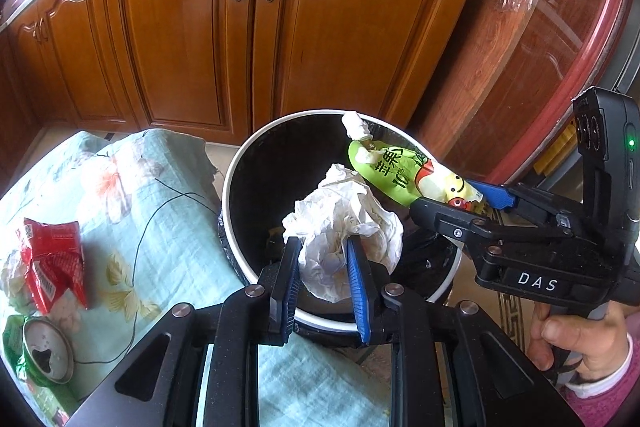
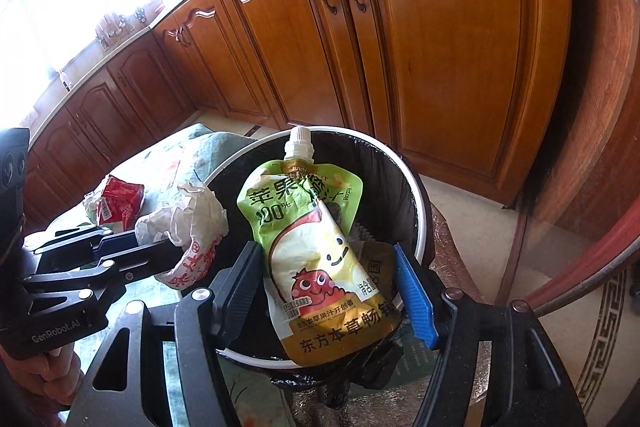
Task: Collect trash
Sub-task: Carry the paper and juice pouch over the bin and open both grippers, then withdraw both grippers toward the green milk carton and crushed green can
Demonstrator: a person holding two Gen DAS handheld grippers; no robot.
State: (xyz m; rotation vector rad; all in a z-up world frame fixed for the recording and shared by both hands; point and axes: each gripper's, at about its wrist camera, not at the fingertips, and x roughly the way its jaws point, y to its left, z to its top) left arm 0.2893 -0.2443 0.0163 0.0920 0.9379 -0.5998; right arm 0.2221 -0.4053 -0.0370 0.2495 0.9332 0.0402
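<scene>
My left gripper point(image 1: 326, 269) is shut on a crumpled white paper wrapper point(image 1: 344, 223) and holds it over the black, white-rimmed trash bin point(image 1: 240, 163). The wrapper also shows in the right wrist view point(image 2: 188, 223). My right gripper point(image 2: 328, 287) has its jaws wide apart around a green and yellow juice pouch point(image 2: 316, 251) with a white spout. The pouch lies between the jaws over the bin point(image 2: 400, 195). Whether it is still held is unclear. In the left wrist view the pouch point(image 1: 404, 173) sticks out past the right gripper point(image 1: 468, 201) above the bin.
A table with a light green floral cloth point(image 1: 160, 211) is left of the bin. On it lie a red crumpled packet point(image 1: 52, 259), also in the right wrist view point(image 2: 118, 203), and a green can point(image 1: 44, 351). Wooden kitchen cabinets point(image 1: 256, 39) stand behind.
</scene>
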